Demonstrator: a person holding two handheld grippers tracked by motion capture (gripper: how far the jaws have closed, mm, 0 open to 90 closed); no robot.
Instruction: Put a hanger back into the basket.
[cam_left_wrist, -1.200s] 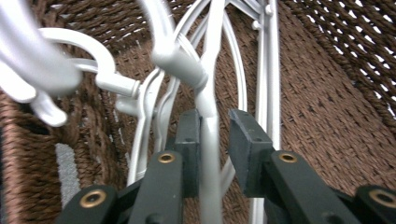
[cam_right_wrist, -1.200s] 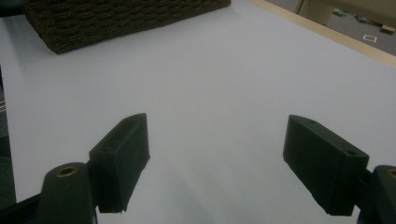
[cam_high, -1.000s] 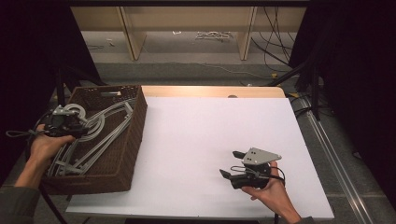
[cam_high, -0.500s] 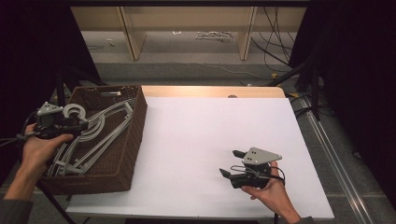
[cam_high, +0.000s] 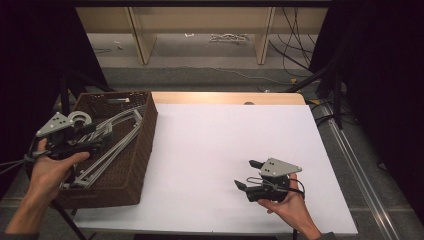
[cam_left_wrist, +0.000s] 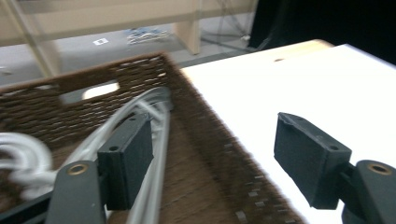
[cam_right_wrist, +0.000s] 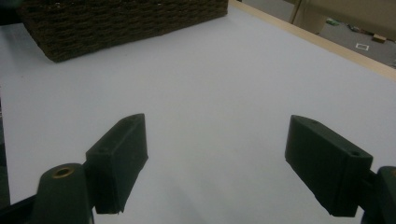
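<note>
Left gripper (cam_high: 97, 131): held above the left part of the wicker basket, its jaws spread wide apart and clamped on nothing; in the left gripper view (cam_left_wrist: 215, 158) one jaw hangs over the hangers and the other over the basket's right wall.
Why it sits there: my guess is that it is lining up to take one of the hangers, since the jaws are parted and aimed down into the basket.
Right gripper (cam_high: 247, 174): low over the near right part of the surface, jaws also wide apart and empty; the right gripper view (cam_right_wrist: 219, 172) looks along bare white surface toward the basket.
Why it waits: it is well apart from the basket, probably kept out of the way or ready to receive whatever comes out.
Hangers (cam_high: 117, 131): pale grey, lying tilted in a loose pile inside the basket, hooks toward the left, bars leaning toward the right wall.
Hanger count: several, overlapping; I cannot tell the exact number.
Basket (cam_high: 142, 145): one, dark brown wicker with a cut-out handle in the far wall, standing on the left edge of the surface.
Surface (cam_high: 225, 135): one white sheet over a wooden top, bare apart from the basket.
Grippers: two, one in each hand.
</note>
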